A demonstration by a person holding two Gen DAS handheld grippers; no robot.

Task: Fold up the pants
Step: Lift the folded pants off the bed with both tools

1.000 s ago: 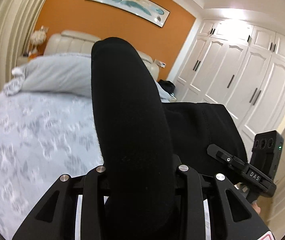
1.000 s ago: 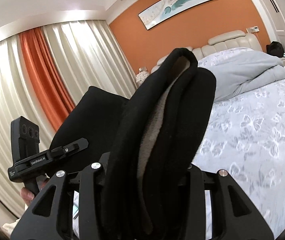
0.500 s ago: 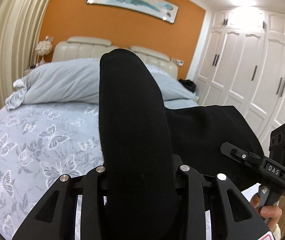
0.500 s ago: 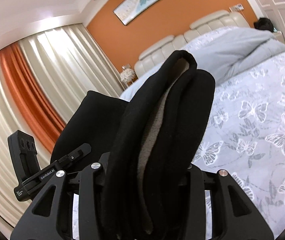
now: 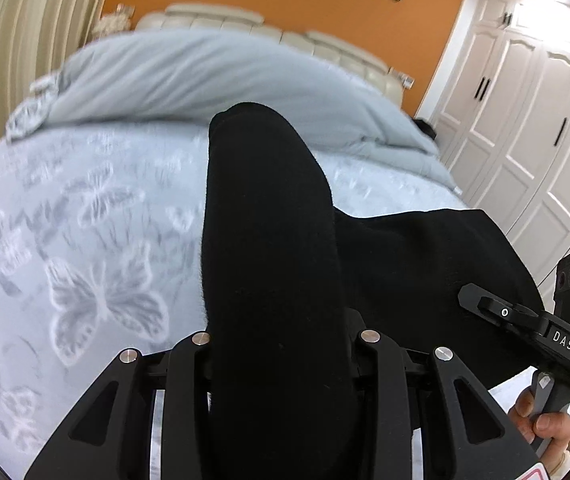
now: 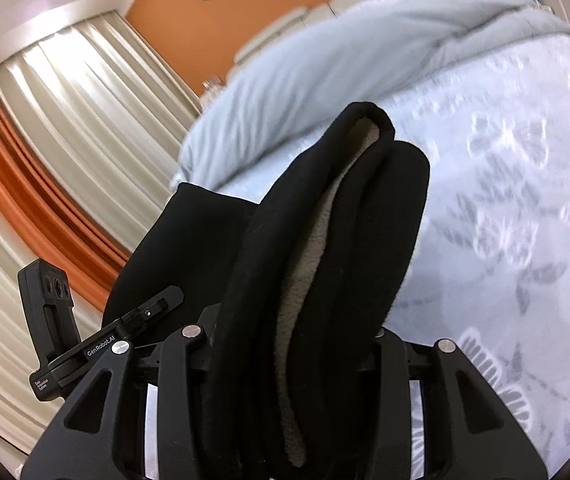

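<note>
Both grippers, left gripper (image 5: 281, 344) and right gripper (image 6: 289, 336), are clamping thick bunches of the black pants (image 5: 269, 240), which we are holding above the butterfly-print bed (image 5: 85, 240). We are judging the fleece-lined cloth soft, floppy and fairly bulky, best gripped at its outer edges.

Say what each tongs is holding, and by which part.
Both hold the black pants. The left tongs clamp a bunched fold of the cloth; the right tongs clamp a thick edge showing pale fleece lining. Which garment part cannot be told.
</note>
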